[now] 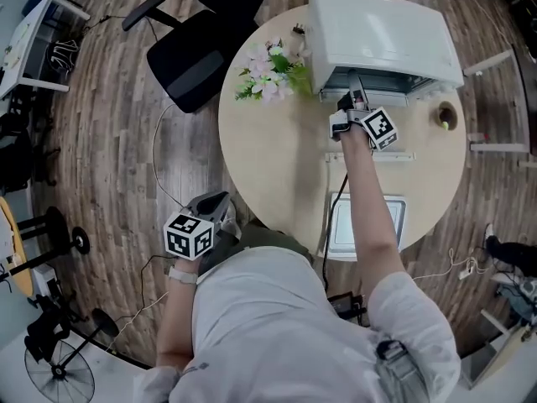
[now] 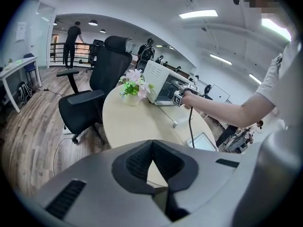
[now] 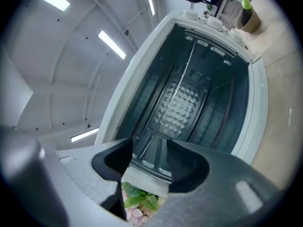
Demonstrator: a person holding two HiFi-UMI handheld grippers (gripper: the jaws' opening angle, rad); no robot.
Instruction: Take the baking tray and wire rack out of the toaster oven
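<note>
oven shell (image 1: 382, 32): white, smooth, soft sheen; painted metal or plastic, I can't tell
oven inside (image 3: 222, 98): dark metal, glossy, full of reflections
dimpled panel (image 3: 182, 103): bright metal, pressed in a honeycomb
rack (image 3: 176, 93): thin bare metal rods, shiny
tray (image 1: 337, 225): pale, smooth, looks like metal, dull sheen
table (image 1: 277, 149): pale wood-look top, smooth, matt
floor (image 1: 109, 116): grained wood planks, low sheen
chair (image 1: 189, 65): black cloth, matt
my left claw (image 2: 152, 143): grey plastic, matt, faintly grainy
its pads (image 2: 137, 162): black, ribbed, rubbery
my right claw (image 3: 149, 148): same grey matt plastic, same black pads
my shirt (image 1: 285, 326): light cloth, matt
</note>
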